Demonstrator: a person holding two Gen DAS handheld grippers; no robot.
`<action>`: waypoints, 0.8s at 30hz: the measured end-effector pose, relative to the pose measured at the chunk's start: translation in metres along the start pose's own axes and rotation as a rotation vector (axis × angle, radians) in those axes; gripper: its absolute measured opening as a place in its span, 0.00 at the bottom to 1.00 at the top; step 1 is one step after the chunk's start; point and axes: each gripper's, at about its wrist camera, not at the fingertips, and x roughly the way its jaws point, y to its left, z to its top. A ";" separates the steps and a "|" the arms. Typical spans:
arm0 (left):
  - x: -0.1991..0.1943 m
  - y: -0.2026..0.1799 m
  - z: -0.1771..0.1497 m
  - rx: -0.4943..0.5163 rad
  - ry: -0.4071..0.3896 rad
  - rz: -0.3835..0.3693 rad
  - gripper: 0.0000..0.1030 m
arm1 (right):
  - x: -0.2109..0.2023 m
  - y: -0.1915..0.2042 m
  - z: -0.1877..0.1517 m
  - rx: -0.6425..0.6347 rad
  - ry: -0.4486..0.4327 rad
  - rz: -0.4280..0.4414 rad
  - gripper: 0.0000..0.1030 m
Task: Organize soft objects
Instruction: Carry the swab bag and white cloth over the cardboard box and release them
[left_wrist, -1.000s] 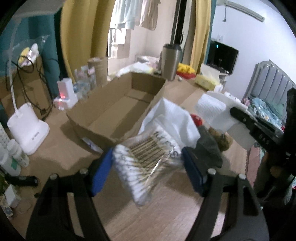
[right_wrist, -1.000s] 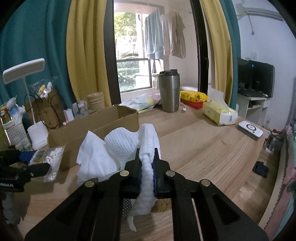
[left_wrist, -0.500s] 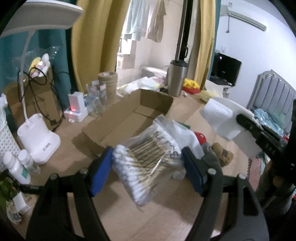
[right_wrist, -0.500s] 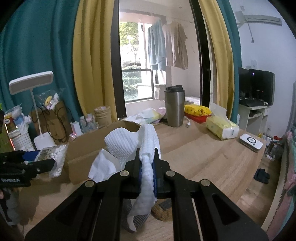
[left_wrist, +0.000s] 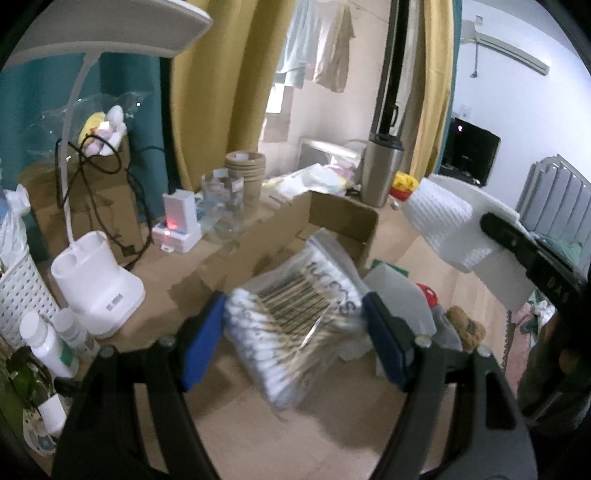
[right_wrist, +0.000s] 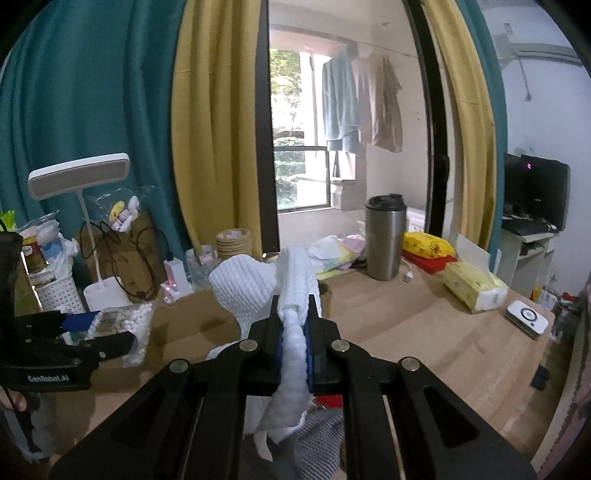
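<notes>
My left gripper (left_wrist: 295, 325) is shut on a clear bag of cotton swabs (left_wrist: 291, 314) and holds it above the table, in front of the open cardboard box (left_wrist: 332, 221). The bag also shows in the right wrist view (right_wrist: 125, 328). My right gripper (right_wrist: 295, 332) is shut on a white waffle-textured cloth (right_wrist: 255, 284), lifted over the table; the cloth shows in the left wrist view (left_wrist: 443, 218) at the right. Below lie a white sheet (left_wrist: 399, 295), a grey knit item (right_wrist: 317, 443), a red object (left_wrist: 428, 295) and a brown plush (left_wrist: 465, 328).
A white desk lamp (left_wrist: 96, 280) and white bottles (left_wrist: 48, 343) stand at the left, with a white basket (left_wrist: 18, 295). A steel tumbler (right_wrist: 384, 236), yellow tissue pack (right_wrist: 472, 288) and white device (right_wrist: 528, 317) sit on the wooden table (right_wrist: 424, 332).
Both grippers have risen with their loads. The box and table items now sit lower and farther away in both views.
</notes>
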 end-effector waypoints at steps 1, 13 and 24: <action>0.001 0.001 0.001 -0.003 -0.001 0.004 0.73 | 0.003 0.002 0.002 -0.002 0.000 0.009 0.10; 0.023 0.019 0.012 -0.023 0.003 0.060 0.73 | 0.045 0.025 0.016 -0.011 0.010 0.103 0.10; 0.042 0.024 0.021 -0.028 0.003 0.100 0.73 | 0.076 0.039 0.019 -0.009 0.022 0.172 0.10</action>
